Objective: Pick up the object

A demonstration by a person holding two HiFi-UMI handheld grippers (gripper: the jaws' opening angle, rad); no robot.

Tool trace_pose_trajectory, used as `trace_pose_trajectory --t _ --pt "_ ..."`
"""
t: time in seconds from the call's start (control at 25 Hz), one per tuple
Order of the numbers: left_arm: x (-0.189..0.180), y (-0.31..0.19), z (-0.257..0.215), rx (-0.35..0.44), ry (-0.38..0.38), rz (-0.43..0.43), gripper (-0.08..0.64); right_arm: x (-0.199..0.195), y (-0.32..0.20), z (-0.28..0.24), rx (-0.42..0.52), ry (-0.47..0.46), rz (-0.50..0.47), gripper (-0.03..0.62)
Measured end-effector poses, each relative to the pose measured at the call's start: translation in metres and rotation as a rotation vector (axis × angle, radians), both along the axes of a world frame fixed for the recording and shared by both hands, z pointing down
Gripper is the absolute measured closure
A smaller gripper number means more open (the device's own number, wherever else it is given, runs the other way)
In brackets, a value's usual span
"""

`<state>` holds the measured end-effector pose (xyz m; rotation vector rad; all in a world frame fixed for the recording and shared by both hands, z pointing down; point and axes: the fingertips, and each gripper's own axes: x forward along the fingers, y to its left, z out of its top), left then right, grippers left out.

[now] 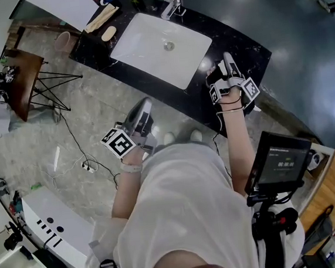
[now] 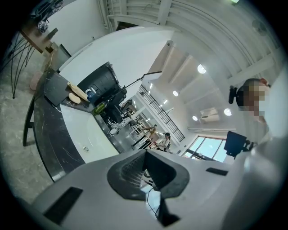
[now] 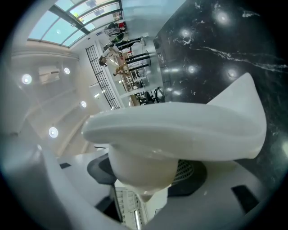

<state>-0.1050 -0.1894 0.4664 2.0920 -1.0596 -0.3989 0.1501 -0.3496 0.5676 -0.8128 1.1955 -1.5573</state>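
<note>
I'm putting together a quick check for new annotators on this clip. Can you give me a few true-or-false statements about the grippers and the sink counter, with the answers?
1. The white sink is set in a black counter. True.
2. The right gripper is shut with nothing between its jaws. False: its jaws stand wide apart, with a white object between them.
3. The left gripper is over the sink basin. False: it is in front of the counter, above the floor.
4. A faucet stands at the sink's far edge. True.
5. The left gripper holds nothing. True.
</note>
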Motion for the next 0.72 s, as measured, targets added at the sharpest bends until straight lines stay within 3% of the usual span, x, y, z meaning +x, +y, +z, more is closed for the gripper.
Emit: trace_pose_trajectory --t 0.72 --pt "-0.0075 0.001 -0.0016 0.003 0.021 0.004 0.554 -0.0051 0.0044 -0.0024 0.02 0.105 -0.036 0.322"
